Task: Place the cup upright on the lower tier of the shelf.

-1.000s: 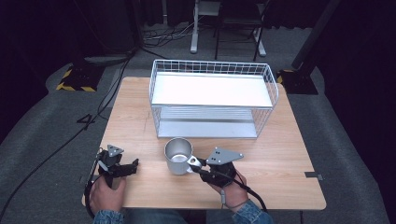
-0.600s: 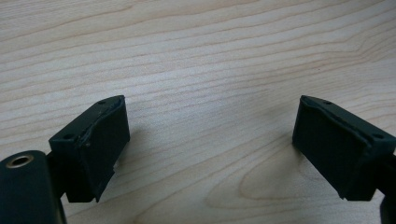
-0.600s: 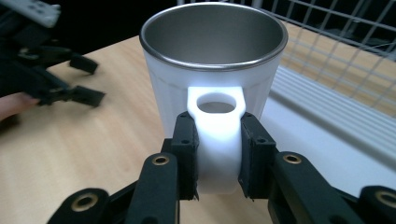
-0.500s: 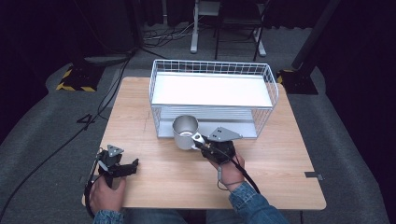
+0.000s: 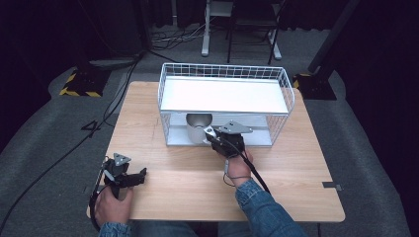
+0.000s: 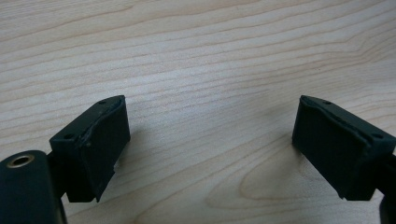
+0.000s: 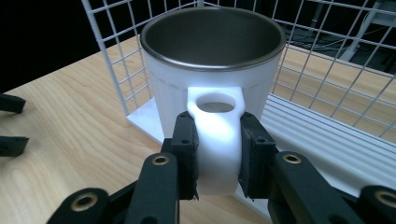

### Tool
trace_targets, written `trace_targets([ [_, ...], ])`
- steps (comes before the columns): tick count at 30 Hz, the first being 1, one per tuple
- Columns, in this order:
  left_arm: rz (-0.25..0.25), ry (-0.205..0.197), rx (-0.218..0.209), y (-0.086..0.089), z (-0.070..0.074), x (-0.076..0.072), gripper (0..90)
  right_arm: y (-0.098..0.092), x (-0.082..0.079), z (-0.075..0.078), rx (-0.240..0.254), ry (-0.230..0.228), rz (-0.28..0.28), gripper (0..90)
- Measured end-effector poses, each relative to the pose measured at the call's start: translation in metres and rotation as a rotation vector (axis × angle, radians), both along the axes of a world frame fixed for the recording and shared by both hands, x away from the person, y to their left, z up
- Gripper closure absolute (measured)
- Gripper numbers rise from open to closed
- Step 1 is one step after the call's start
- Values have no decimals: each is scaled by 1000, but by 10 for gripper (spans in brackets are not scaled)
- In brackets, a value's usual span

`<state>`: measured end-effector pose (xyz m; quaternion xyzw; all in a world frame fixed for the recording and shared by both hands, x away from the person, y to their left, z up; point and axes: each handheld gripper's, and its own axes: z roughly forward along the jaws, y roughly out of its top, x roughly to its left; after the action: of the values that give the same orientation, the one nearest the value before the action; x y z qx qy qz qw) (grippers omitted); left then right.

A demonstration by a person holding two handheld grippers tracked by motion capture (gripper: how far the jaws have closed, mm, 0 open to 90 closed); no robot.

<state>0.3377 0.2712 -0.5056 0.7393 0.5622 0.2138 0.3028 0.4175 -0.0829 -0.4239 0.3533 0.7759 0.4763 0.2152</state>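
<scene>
At the near left of the wooden table (image 5: pixel 163 177), the left gripper (image 5: pixel 129 177) rests low over the bare boards in the person's left hand (image 5: pixel 112 205), whose forearm is cut off by the bottom edge of the high view. In the left gripper view its two black jaws stand wide apart with nothing but wood grain between them, and their bases run out of the picture. Toward the middle, the white mug (image 7: pixel 212 88) with its grey metal inside sits upright at the open front of the white wire basket (image 5: pixel 284 86), at its left end; from above, the basket's upper shelf hides most of the mug, so whether it rests on the lower tray or hangs just over it cannot be told. The right gripper (image 7: pixel 217 149) pinches the mug's white handle between its pads. To the right, the right hand (image 5: pixel 237 165) and denim sleeve (image 5: pixel 262 207) trail back to the table's near edge.
</scene>
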Motion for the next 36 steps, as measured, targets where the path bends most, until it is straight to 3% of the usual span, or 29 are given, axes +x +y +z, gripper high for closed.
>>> trace_targets([
  [10,1,0,0,0,0,0,116,5,13,-14,-7,3,-42,712],
  [29,1,-2,1,0,0,0,116,8,15,-23,-25,0,-33,709],
  [36,1,-2,1,0,0,0,116,5,15,-24,-31,20,-35,701],
])
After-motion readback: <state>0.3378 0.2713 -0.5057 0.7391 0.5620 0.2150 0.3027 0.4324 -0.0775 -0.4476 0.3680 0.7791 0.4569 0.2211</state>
